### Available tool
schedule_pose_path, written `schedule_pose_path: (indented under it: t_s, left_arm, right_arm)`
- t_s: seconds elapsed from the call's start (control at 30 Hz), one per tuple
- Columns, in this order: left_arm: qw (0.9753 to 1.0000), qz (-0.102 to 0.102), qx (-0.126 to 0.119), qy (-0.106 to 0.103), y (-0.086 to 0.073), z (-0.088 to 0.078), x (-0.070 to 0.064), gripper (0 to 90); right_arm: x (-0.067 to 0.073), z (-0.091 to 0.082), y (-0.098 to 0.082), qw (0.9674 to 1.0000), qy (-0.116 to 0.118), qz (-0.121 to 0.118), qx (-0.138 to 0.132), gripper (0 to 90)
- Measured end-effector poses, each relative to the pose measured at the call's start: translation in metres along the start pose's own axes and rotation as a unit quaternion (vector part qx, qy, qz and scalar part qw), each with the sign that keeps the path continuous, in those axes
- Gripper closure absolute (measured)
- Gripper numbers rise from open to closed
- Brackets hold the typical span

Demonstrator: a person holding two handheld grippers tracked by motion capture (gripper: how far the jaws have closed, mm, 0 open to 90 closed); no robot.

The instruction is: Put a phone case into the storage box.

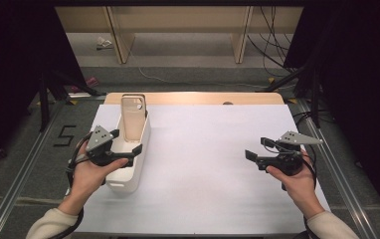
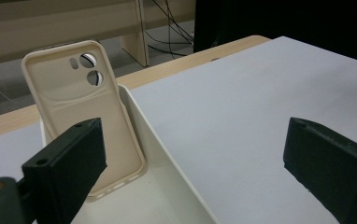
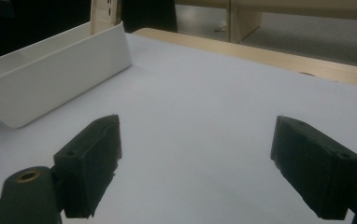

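Starting from the left side: the left claw is hovering right over the long white bin that sits near the left edge of the white counter. Jaws are spread wide, nothing pinched between them. In the left gripper view one jaw hangs over the inside of the bin and the other is out over bare counter, so the claw kind of straddles the bin's right wall.

The thing it's pointed at is a beige phone case. It's standing upright at the far end of the bin, leaning back against the end wall, with its top sticking up above the rim. In the left gripper view the phone case shows its inner face with the two round camera cutouts near the top, bottom edge resting on the bin floor. The claw isn't touching it, it's just near, a bit short of it.

Middle of the counter is plain white surface.

Over on the right, the right claw is held above the counter, well apart from the bin, pointing left toward it. Its jaws are spread wide too and hold nothing. In the right gripper view the bin's outer wall shows off at upper left.
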State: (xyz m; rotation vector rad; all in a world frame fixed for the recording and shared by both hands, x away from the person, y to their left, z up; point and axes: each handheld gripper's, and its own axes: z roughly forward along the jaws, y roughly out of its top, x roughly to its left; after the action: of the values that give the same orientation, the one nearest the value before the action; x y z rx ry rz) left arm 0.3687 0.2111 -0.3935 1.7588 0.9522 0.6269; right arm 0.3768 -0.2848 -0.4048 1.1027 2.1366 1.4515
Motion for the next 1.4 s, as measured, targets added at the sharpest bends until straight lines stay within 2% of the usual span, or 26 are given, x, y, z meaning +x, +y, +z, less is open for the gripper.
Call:
schedule_pose_path:
  t_s: [0.23, 0.53, 1.0, 1.4]
  left_arm:
    - [0.9999, 0.006, 0.000, -0.011, -0.006, -0.003, -0.009, 5.5]
    - [0.9997, 0.020, 0.000, -0.016, -0.012, -0.007, -0.014, 5.5]
    - [0.9996, 0.023, -0.004, -0.017, -0.023, -0.015, -0.021, 5.4]
    - [0.9991, 0.036, -0.009, -0.018, -0.027, -0.016, -0.026, 5.5]
  right_arm:
    - [-0.001, -0.001, -0.001, 1.0000, 0.000, 0.000, 0.002, 17.1]
    - [0.000, 0.000, -0.001, 1.0000, 0.001, 0.000, 0.002, 17.2]
    - [0.001, 0.000, -0.001, 1.0000, 0.003, -0.003, 0.003, 17.2]
    - [0.004, 0.001, -0.001, 0.9999, 0.006, -0.008, 0.004, 17.2]
